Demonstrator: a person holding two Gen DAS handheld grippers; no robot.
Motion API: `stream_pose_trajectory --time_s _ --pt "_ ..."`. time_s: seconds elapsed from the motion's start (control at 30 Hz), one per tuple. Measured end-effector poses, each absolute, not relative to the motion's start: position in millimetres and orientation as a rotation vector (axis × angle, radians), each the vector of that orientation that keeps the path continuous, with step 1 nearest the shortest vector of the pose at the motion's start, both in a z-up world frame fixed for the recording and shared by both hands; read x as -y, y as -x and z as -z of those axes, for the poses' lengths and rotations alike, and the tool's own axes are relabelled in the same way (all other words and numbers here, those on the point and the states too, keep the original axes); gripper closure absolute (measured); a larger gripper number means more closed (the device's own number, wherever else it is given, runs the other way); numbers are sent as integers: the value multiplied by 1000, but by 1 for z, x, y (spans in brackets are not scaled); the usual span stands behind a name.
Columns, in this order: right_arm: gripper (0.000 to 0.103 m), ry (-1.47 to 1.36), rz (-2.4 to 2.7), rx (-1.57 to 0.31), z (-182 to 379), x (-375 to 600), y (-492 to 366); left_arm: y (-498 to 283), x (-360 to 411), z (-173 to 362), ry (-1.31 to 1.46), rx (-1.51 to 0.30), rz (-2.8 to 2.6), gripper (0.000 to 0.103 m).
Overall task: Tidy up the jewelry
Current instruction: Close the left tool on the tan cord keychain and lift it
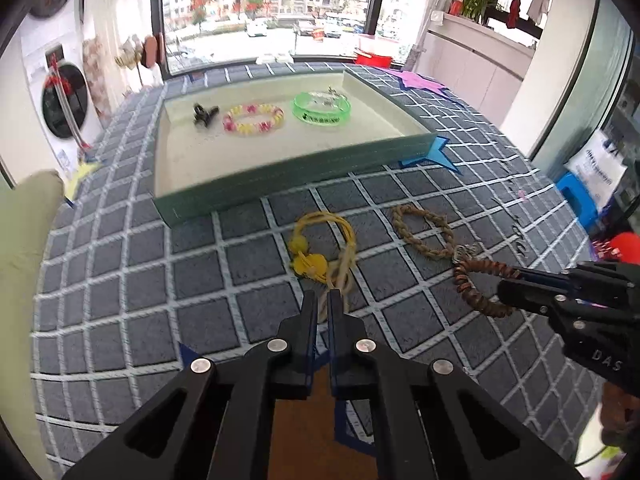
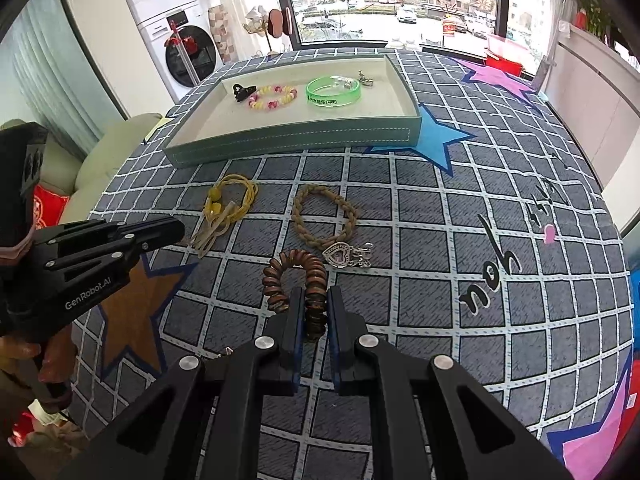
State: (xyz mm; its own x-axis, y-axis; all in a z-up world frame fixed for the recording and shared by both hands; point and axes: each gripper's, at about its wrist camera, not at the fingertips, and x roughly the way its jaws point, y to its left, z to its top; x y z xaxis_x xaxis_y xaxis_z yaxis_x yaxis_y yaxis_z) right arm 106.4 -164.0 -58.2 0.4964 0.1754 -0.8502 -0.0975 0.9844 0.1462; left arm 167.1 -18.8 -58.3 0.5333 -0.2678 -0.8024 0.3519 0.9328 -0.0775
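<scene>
While both our grippers pinch shut short of the tray (image 2: 296, 142), the left (image 1: 322, 296) on a yellow cord (image 1: 320, 236) and the right (image 2: 315, 294) on a brown coil (image 2: 296, 276), we judge either loop could snag a neighbour or slip free.

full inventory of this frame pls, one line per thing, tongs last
tray: 1, pale green, far side of the cloth
hair clip: 1, black, tray, left end
beaded bracelet: 1, pink and yellow, tray, beside the clip
wristband: 1, clear green, tray, right of middle
metal charm: 1, silver, tray, right of the wristband
yellow cord bracelet: 1, yellow and cream, on the cloth
braided bracelet: 1, tan, on the cloth
heart pendant: 1, silver, next to the braid
coil hair tie: 1, brown
tablecloth: 1, grey grid with stars
left tongs: shut on the yellow cord bracelet
right tongs: shut on the coil hair tie
</scene>
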Motion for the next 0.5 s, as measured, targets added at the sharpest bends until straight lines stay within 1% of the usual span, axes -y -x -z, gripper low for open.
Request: stream_pose_trajectory --time_s 0.07,0.17,0.2,0.23,0.27,0.33,0.5 --pt "91 -100 -167 -1034 57 167 -106 -163 22 55 -130 -909 332 84" --pt "91 -124 -165 -1024 54 174 -103 -162 24 52 -134 -911 330 83" --pt "91 -131 -164 -1021 53 176 -103 -162 24 52 -135 -912 338 76" --pt "91 -136 -163 -1019 52 177 -102 -162 24 52 -137 -913 337 53" --pt "91 -140 -162 -1016 52 179 -101 -162 25 53 -139 -919 321 0" --pt "91 -147 -162 -1011 51 181 -100 -162 26 54 -149 -885 296 0" --pt "91 -164 -163 -1003 50 185 -99 -173 37 57 -212 -888 267 0"
